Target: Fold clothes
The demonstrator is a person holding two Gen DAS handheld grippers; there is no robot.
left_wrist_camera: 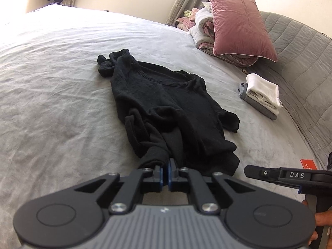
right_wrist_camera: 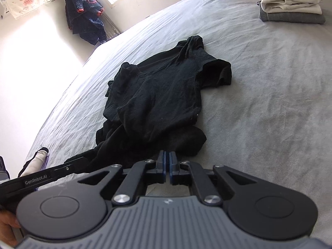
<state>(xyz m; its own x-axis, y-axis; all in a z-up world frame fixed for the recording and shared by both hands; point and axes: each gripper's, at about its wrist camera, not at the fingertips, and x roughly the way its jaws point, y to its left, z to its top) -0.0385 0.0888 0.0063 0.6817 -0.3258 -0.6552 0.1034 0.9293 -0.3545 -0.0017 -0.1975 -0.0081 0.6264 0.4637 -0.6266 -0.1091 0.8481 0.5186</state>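
A crumpled black garment lies along the middle of the grey bed sheet, its collar end far from me. My left gripper is shut on a bunched fold at the near hem. In the right wrist view the same black garment spreads ahead, and my right gripper is shut on the near edge of its hem. The right gripper also shows side-on at the lower right of the left wrist view. The left gripper shows at the lower left of the right wrist view, its tip buried in the cloth.
A folded stack of white and grey clothes sits at the bed's right side. Behind it lie a pink pillow and a rolled duvet. A red card lies near the quilted grey edge. A dark jacket hangs on the wall.
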